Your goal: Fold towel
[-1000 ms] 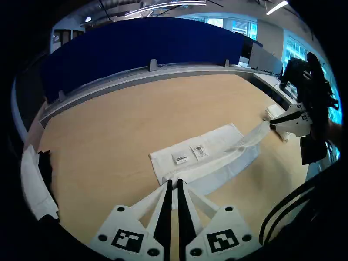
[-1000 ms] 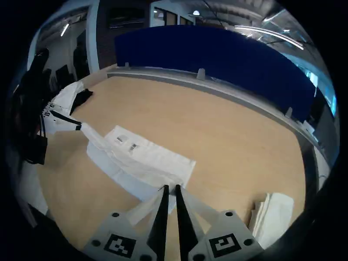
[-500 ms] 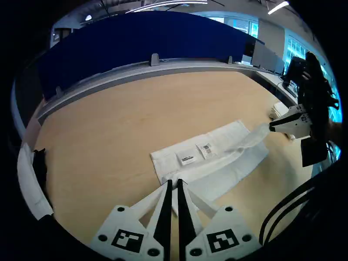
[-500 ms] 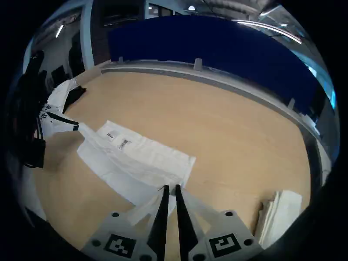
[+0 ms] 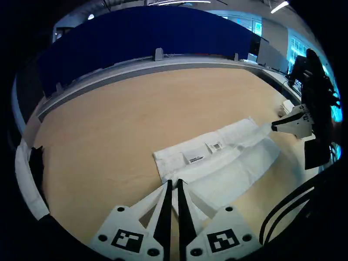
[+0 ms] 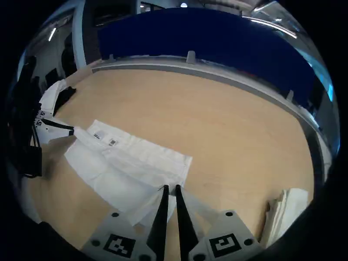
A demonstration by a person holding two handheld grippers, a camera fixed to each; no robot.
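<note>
a pale wooden table (image 5: pixel 108 126) spreads wide, with a grey rail (image 5: pixel 130 71) along its far edge and a dark blue partition (image 5: pixel 143 35) standing just behind the rail. at one end of the table a white cloth (image 5: pixel 24 182) lies with a black item (image 5: pixel 35 161) touching it, and at the other end sits a stack of folded white cloths (image 6: pixel 285 209). light strips (image 5: pixel 278 6) run across the ceiling.
</note>
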